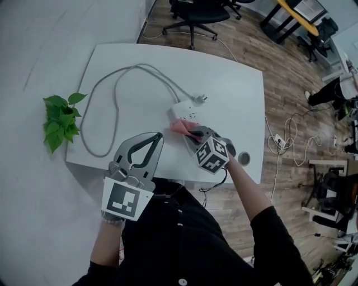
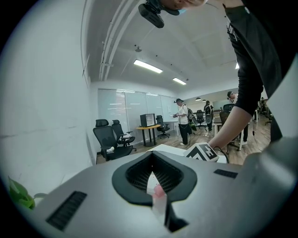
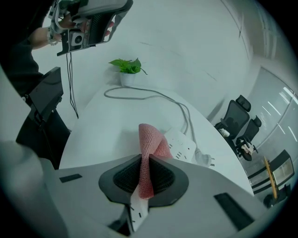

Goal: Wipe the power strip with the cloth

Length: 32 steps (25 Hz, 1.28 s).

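The right gripper (image 1: pixel 194 134) clamps the pink cloth (image 1: pixel 181 127) at the near end of the white power strip (image 1: pixel 184 109). The left gripper (image 1: pixel 158 136) hovers at near left, jaws together and empty.

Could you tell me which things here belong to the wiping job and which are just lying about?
Job: pink cloth; power strip; right tool, shut on it.
Lying about: potted plant; office chair; floor cables.

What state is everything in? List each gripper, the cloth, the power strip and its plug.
right gripper: shut on cloth
left gripper: shut, empty, raised
cloth: folded, resting against power strip
power strip: flat on table
plug: unplugged, lying loose on table
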Motion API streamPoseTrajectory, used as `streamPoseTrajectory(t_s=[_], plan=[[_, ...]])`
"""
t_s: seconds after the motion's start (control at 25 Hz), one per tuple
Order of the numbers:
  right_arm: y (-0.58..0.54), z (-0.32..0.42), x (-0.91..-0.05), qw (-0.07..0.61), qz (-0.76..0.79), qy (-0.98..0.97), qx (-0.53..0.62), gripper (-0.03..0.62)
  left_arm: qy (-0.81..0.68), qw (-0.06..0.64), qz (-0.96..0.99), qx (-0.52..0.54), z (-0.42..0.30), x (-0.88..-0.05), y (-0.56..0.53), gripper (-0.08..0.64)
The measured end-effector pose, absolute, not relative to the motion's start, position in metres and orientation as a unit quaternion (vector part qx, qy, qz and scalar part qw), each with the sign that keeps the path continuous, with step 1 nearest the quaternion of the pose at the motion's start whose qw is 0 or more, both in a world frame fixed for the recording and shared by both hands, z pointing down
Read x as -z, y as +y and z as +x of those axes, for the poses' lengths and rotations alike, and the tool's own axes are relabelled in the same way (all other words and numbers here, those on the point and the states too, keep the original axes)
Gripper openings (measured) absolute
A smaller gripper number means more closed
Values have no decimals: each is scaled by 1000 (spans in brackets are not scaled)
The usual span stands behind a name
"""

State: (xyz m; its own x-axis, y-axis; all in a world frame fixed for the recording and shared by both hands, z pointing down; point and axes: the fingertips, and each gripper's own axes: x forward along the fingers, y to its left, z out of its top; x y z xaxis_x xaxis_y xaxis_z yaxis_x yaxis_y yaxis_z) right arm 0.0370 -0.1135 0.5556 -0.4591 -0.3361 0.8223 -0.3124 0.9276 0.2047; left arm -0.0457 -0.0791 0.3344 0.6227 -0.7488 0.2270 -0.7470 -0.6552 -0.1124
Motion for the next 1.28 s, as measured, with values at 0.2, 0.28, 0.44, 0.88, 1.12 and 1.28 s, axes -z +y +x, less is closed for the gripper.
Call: streamPoseTrajectory(t_s=[0.2,0.28,0.44,0.88,1.12,1.28], plan=[[-96,47,-555,484,191,-854,9,57,406,5,-905,128,-37,-334,-79,12],[-89,50,-556,485,189,-854,11,57,401,5,-907,128,-34,-335,-79,12],[-74,57,-556,485,192,-853,7,57,391,6,-912,127,-26,-335,-78,14],[-39,76,-557,487,206,-849,-4,57,360,11,-924,128,-4,-336,-77,12],[-24,84,-556,487,215,-846,-15,57,349,12,-928,128,3,-336,-76,12],[-15,89,-558,482,229,-845,-34,57,344,13,-930,127,5,-337,-76,12]])
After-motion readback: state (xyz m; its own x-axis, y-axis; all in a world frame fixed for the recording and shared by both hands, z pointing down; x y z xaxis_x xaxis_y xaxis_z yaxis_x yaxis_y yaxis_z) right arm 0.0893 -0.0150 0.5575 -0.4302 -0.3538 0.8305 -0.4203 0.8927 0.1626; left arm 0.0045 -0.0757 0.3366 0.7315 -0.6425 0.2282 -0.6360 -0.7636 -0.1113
